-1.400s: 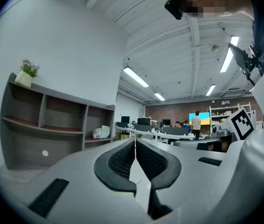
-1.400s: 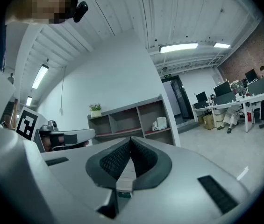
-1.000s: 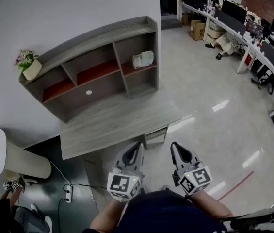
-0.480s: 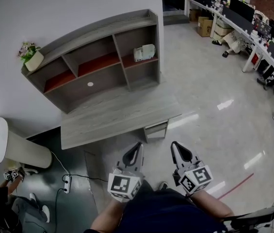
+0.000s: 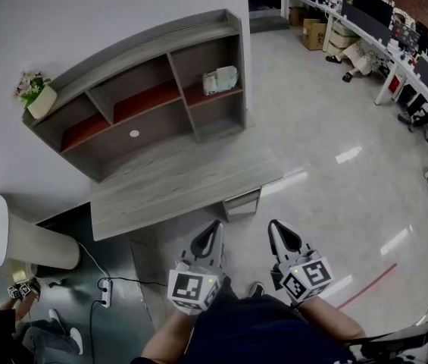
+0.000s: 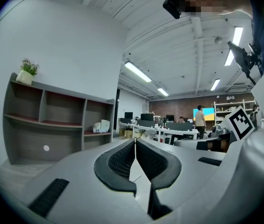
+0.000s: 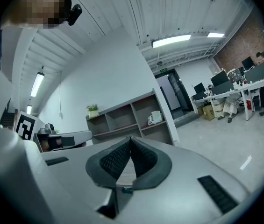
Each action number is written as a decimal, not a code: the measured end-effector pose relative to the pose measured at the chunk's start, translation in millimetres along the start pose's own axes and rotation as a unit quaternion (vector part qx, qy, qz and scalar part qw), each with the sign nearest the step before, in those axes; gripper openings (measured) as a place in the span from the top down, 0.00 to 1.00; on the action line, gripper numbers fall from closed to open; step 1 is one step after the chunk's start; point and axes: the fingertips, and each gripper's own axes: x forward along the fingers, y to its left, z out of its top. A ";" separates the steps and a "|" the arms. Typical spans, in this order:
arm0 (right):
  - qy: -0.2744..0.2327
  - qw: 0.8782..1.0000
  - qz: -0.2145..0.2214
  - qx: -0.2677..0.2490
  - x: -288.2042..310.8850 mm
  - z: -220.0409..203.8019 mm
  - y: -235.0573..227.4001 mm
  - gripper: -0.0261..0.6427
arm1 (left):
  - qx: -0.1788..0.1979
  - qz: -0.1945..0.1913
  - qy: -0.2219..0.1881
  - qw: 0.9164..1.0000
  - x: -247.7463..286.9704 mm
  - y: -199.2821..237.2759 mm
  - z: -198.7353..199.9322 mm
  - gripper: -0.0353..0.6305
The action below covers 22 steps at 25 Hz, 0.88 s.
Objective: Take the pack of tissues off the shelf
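The pack of tissues (image 5: 220, 80) is a pale bundle on the upper right shelf of a grey desk hutch (image 5: 134, 59). It also shows small in the left gripper view (image 6: 101, 126) and the right gripper view (image 7: 154, 117). My left gripper (image 5: 215, 227) and right gripper (image 5: 273, 227) are held close to my body, well short of the desk, side by side. Both are shut with nothing between the jaws, tips touching in the left gripper view (image 6: 134, 141) and the right gripper view (image 7: 130, 139).
A grey desktop (image 5: 176, 184) lies below the hutch, with a small drawer unit (image 5: 242, 205) under it. A potted plant (image 5: 33, 95) sits on the hutch's top left. Office desks with monitors (image 5: 395, 44) line the far right. A person (image 5: 1, 332) sits at lower left by a power strip (image 5: 107, 299).
The view has shifted slightly; the desk and hutch sit a little nearer and more to the left. Both grippers hold the same pose, still shut.
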 end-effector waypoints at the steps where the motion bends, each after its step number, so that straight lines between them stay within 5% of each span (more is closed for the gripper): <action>1: 0.000 1.000 -0.004 0.000 5.5 -0.8 -1.0 0.94 | -0.001 -0.004 -0.001 1.000 4.6 5.4 -1.2 0.91; 22: -0.007 0.994 -0.111 0.001 151.9 9.2 -11.2 0.94 | -0.007 -0.124 -0.005 0.992 112.6 133.1 13.1 0.91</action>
